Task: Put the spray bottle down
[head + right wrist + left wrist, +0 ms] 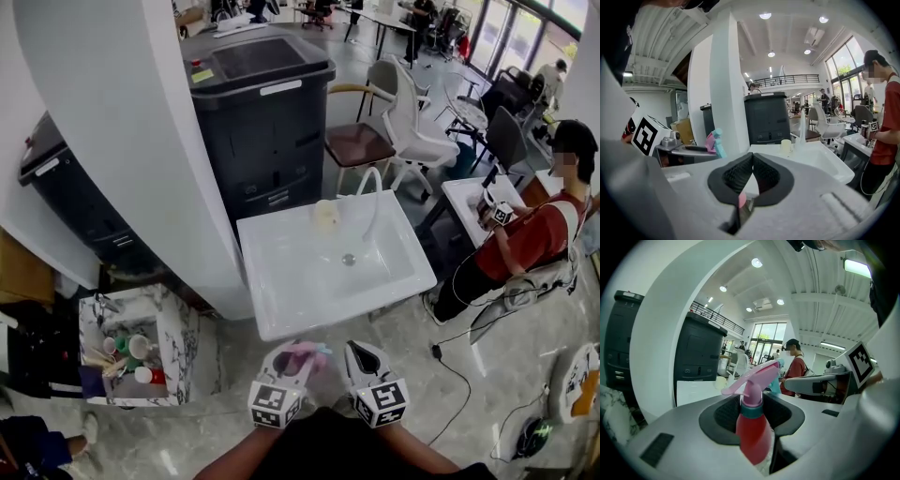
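The spray bottle (752, 427) has a red body, a teal collar and a pink trigger head. It stands upright between the jaws of my left gripper (752, 401), which is shut on its body. In the head view the pink head (309, 351) shows at my left gripper (298, 352), low in the middle, just short of the front edge of the white sink (281, 281). My right gripper (362, 352) is beside it on the right; its pads (761, 176) meet at the tips and hold nothing. The right gripper view shows the bottle's head (715, 142) off to the left.
The sink has a curved white faucet (370, 202) and a pale cup (325, 216) at its back. A white column (122, 141) and a black bin (262, 103) stand behind it. A marble-patterned crate (173, 337) holds cups at the left. Chairs (403, 122) and a seated person (534, 234) are at the right.
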`<state>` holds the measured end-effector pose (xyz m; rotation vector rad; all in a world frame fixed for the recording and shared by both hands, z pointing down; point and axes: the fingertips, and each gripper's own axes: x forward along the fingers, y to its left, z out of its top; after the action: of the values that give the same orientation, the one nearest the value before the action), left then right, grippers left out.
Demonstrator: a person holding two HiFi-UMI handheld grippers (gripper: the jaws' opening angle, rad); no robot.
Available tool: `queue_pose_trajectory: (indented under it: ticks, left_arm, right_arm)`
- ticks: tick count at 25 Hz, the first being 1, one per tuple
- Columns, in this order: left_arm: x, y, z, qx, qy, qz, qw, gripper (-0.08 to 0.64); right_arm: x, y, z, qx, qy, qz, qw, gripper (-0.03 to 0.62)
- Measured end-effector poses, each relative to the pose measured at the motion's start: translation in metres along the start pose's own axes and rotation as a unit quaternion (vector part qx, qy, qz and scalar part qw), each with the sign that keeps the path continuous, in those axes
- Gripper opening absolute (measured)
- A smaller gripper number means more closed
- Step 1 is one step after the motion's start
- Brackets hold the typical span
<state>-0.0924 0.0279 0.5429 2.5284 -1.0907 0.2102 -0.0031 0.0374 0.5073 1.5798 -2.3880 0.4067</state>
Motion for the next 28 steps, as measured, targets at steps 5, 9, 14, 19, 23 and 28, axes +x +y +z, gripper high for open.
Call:
queue_pose_trajectory:
  ticks: [5, 9, 14, 19, 23, 28]
  left_arm:
    - [0.0, 0.023, 0.0, -0.016, -0.002, 0.018, 0.9997, 0.158]
    - [0.006, 0.039, -0.002, -0.016, 0.004, 0.028, 0.9995, 0.158]
    - [0.02, 0.071, 0.005, -0.013, 0.007, 0.055, 0.9984, 0.158]
    - [0.053, 0.118, 0.019, -0.016, 0.013, 0.084, 0.9963, 0.158]
    - [0.095, 0.148, 0.025, -0.032, 0.025, 0.095, 0.9947, 0.158]
    - [0.145, 0.192, 0.044, -0.031, 0.025, 0.114, 0.9927, 0.158]
  right_arm:
    - [0.02, 0.004, 0.002, -0.004, 0.006, 0.007, 1.0, -0.002]
    - [0.04, 0.009, 0.001, -0.004, 0.009, 0.025, 1.0, -0.002]
    - [0.083, 0.01, 0.015, -0.008, -0.014, 0.062, 0.998, -0.002]
    - [0.15, -0.001, 0.034, -0.004, -0.024, 0.096, 0.995, -0.002]
    - [0.193, -0.03, 0.046, -0.001, -0.01, 0.093, 0.996, -0.002]
    - [0.243, -0.056, 0.065, 0.002, -0.003, 0.111, 0.994, -0.002]
